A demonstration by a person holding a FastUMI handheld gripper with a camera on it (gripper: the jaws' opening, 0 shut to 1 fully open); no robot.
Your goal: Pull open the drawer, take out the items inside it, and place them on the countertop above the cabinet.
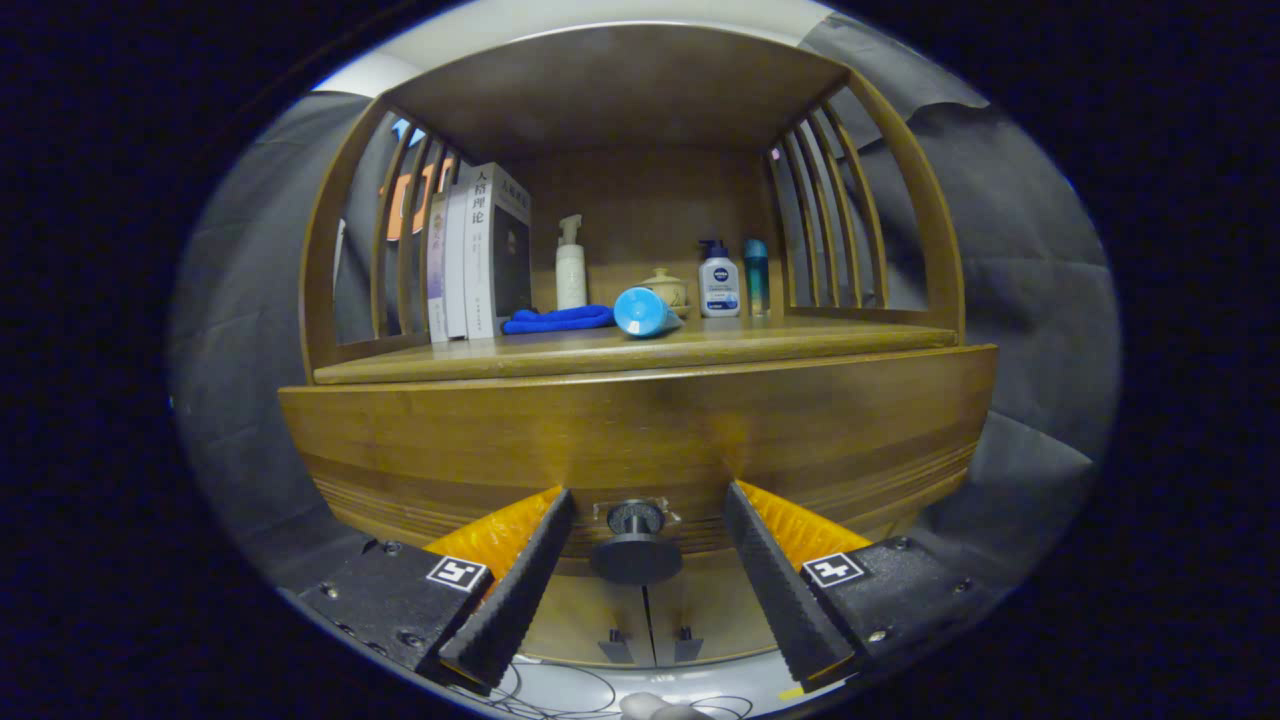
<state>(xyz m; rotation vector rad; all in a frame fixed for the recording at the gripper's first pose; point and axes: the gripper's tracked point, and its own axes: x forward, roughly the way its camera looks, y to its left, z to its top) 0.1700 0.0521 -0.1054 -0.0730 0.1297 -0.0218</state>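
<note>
A booth hung with dark cloth holds a wooden cabinet (pixel 640 420) with an open shelf niche above its countertop (pixel 800 340). On that countertop stand several books (pixel 478 255), a white pump bottle (pixel 570 265), a folded blue cloth (pixel 558 319), a blue tube lying on its side (pixel 645 311), a small lidded ceramic jar (pixel 667 288), a white bottle with a dark pump (pixel 718 280) and a slim teal bottle (pixel 757 277).

Below the countertop, the drawer (pixel 640 440) sits flush with the cabinet front, closed. Its contents are hidden, so whether anything remains inside cannot be told; the scene fits a drawer yet to be emptied, or one shut again with its items among those above.

The gripper (pixel 638 575) is spread wide and grips nothing. A small dark round knob (pixel 636 545) on the drawer front sits right between the two fingers, touching neither.

The knob looks hard, smooth and rigid, a small target that could slip from a loose pinch. The neck behind its disc seems the surest hold. The wooden drawer is probably stiff and fairly heavy, likely sliding best with a straight, level pull.
</note>
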